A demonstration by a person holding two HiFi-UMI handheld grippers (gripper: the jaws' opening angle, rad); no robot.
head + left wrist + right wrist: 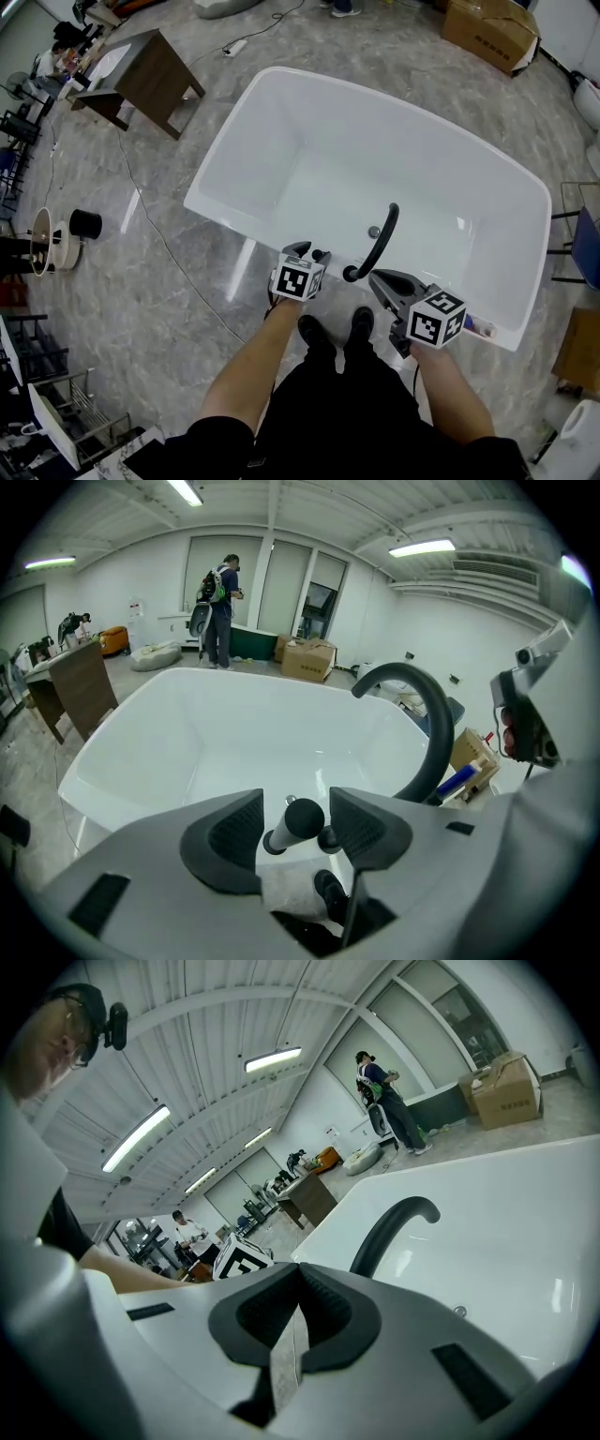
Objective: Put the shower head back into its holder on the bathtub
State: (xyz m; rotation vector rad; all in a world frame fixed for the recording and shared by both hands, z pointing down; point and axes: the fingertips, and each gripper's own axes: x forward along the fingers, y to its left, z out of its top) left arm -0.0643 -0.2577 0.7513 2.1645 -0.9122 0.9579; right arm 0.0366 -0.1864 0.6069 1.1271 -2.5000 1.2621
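The shower head (298, 823), a pale handle with a black rounded end, stands upright at the near rim of the white bathtub (225, 211); the head view shows it as a small dark knob (319, 255). My left gripper (295, 806) is open around it, with a gap between each pad and the handle. Its holder is hidden below the jaws. The left gripper (305, 253) sits at the tub's near edge. My right gripper (298, 1283) is shut and empty, held just right of the black curved spout (380, 242).
The black spout (427, 724) arches over the tub close to both grippers. A blue-capped bottle (476, 328) lies on the rim at right. The person's shoes (319, 333) stand by the tub. A dark wooden table (150, 80), a floor cable (159, 234) and a cardboard box (492, 33) lie beyond.
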